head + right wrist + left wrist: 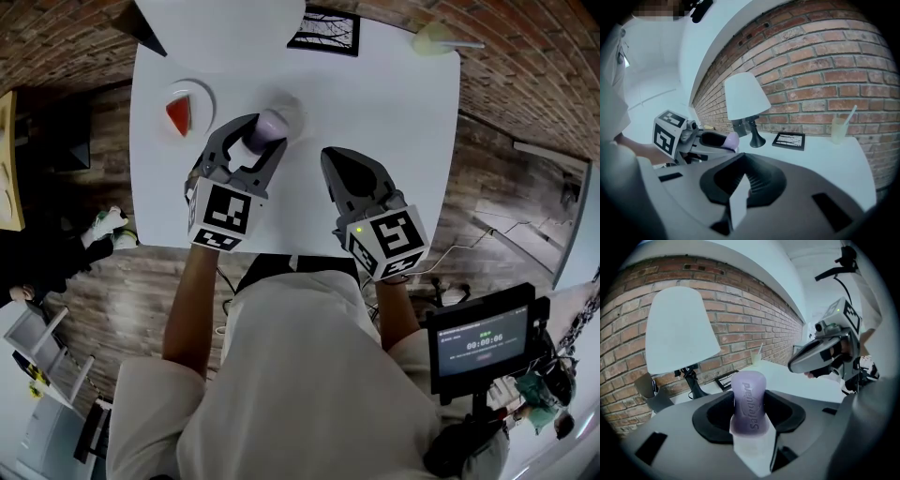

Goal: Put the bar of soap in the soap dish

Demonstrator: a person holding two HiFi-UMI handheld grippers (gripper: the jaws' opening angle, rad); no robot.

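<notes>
We have the bar of soap (749, 401) clamped in our left hand-held gripper (255, 141) over the bench (398, 141); placing it remains. Our right hand-held gripper (339, 165) is closed and empty.

1. Your left gripper (750, 420) has its jaws clamped on a purple Safeguard bar of soap (749, 397), which stands upright.
2. Behind it, a lamp (679, 331) with a white shade stands on the white table (797, 383) in front of a brick wall (745, 310).
3. A dark picture frame (725, 379) sits near the lamp's base, with a pale cup (756, 358) and straw beyond it.
4. Your right gripper (801, 363) hangs over the table at the right, apart from the soap.
</notes>
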